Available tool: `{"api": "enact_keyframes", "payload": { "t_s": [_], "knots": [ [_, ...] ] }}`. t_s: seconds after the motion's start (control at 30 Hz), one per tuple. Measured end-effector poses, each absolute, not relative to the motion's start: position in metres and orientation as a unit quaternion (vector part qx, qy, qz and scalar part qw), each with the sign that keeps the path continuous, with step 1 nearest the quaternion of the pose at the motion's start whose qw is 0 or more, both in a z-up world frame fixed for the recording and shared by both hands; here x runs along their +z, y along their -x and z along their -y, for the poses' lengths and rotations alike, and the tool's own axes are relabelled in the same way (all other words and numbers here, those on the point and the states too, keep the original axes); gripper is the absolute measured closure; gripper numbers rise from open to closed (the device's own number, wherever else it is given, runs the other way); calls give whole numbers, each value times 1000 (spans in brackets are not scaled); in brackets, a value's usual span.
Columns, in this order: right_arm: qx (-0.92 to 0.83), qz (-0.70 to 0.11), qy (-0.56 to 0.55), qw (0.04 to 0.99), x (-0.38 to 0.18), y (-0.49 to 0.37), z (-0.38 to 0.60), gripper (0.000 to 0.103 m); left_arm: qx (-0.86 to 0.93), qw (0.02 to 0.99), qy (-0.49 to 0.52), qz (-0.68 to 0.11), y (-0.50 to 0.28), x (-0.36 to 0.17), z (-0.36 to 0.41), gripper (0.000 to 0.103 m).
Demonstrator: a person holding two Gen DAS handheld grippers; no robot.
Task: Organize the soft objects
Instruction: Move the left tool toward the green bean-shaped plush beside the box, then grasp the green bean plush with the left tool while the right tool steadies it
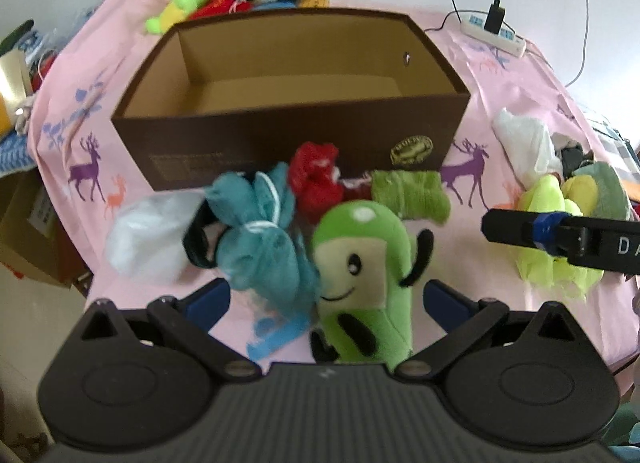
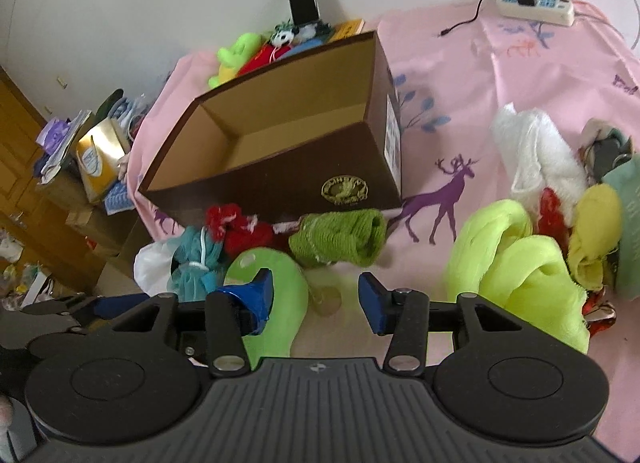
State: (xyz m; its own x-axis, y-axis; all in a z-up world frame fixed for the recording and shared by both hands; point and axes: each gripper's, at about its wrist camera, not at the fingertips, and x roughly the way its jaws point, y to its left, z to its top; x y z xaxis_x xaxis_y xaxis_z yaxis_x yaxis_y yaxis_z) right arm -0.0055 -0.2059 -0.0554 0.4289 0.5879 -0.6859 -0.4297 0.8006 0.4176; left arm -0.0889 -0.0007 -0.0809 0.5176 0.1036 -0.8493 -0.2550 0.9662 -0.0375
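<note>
— Two grippers are working here; what is lying between them?
— Under the left gripper (image 1: 326,299), whose jaws are standing apart, a green plush toy (image 1: 362,275) is lying on the pink cloth (image 1: 520,103), with a teal mesh bundle (image 1: 260,231) touching it. Nothing is being pinched.
— And the right gripper (image 2: 316,295)?
— Its jaws are standing apart too, hanging over bare cloth beside the toy, holding nothing.
— Farther out?
— A red bundle (image 1: 316,179) and green knit piece (image 1: 412,193) are sitting against the brown box (image 1: 292,135), which is standing open. Yellow-green fabric (image 2: 520,263) is piling up at the right.
</note>
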Motion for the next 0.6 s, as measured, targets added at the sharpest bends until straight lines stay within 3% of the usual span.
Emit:
{"api": "enact_keyframes", "payload": {
  "t_s": [0.6],
  "knots": [
    [332, -482, -83, 807, -69, 0, 208, 72, 41, 867, 80, -490, 101, -101, 16, 0]
  ]
}}
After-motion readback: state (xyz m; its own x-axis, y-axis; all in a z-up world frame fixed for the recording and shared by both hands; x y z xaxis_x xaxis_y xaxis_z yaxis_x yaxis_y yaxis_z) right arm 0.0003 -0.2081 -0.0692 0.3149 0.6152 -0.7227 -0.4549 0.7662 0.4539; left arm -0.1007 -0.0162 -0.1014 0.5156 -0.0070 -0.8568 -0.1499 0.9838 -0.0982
